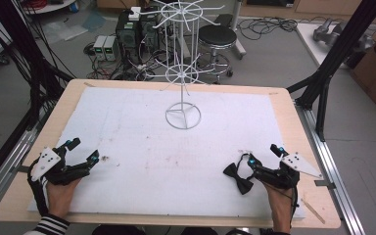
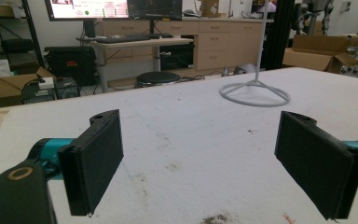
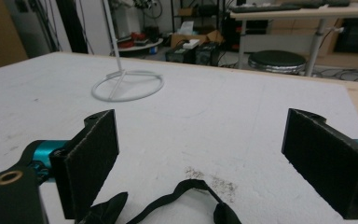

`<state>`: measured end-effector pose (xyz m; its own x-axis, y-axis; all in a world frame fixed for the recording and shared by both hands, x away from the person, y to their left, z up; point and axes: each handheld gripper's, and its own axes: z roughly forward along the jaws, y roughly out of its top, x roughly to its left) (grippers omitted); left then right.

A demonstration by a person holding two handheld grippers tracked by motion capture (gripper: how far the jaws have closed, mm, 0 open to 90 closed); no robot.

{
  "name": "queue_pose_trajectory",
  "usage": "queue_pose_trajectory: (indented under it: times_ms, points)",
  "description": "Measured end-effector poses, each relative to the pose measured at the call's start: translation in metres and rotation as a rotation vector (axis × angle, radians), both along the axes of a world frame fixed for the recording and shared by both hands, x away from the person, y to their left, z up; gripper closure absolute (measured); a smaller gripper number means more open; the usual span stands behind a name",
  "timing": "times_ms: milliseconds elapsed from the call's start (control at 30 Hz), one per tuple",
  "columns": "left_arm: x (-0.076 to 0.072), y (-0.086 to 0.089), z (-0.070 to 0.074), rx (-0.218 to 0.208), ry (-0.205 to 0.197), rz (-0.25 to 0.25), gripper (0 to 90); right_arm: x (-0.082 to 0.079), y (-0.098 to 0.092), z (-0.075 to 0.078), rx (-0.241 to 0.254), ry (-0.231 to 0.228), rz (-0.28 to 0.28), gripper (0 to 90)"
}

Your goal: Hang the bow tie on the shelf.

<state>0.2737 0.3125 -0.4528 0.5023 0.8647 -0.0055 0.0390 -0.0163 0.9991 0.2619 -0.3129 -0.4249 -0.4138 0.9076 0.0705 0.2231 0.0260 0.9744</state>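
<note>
I am resting my right gripper [image 1: 260,157] with jaws spread, the black bow tie [image 1: 238,177] lying just left of it at the near right. My left gripper [image 1: 82,151] is gaping empty. Farther off, the white wire rack [image 1: 183,115] is standing.

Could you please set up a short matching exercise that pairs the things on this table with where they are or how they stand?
Things:
1. bow tie
2. wire rack
3. left tool
4. right tool

Descriptions:
A. white, standing toward the table's far edge
B. open, over bare padding at the near left
C. black, lying flat at the near right
D. open, right beside the black fabric item

Pairs: 1-C, 2-A, 3-B, 4-D
</note>
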Motion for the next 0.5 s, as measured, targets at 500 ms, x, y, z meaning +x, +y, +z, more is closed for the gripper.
queue_pose_trajectory:
  times_ms: [500]
  points:
    - [0.0, 0.0, 0.0, -0.001, 0.002, 0.002, 15.4, -0.017, 0.002, 0.03, -0.126, 0.246, 0.156, 11.0]
